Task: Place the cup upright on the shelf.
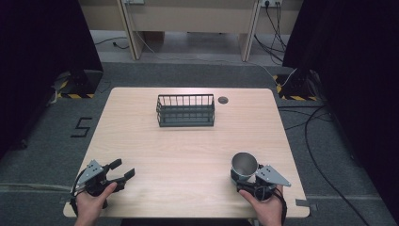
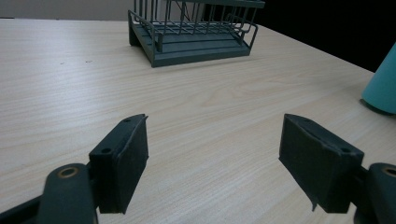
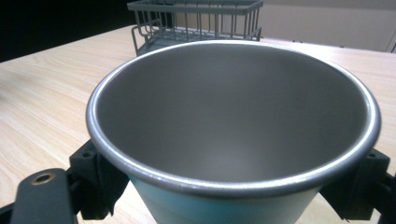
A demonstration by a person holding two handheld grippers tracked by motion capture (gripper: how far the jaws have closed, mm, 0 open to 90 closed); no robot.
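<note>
High view: your right tongs [image 1: 248, 178] clamp cup [image 1: 244, 165] at near right worktop [image 1: 188, 150] edge; left tongs [image 1: 123, 170] gape wide, empty; rack [image 1: 185, 110] far centre.
Left gripper view: jaws well apart, nothing between; cup [image 2: 383, 84] at right edge.
Right gripper view: jaws pinch cup [image 3: 233, 121] below rim. Risk: smooth tapered wall may slip if you tilt; rim may catch rack [image 3: 196, 18] wires.

The high view looks forward and down over the whole wooden table [image 1: 188, 150]. Each gripper view sits low near the tabletop, facing the far edge. All three share the wire rack [image 1: 185, 110] [image 2: 194, 32] [image 3: 196, 21].
</note>
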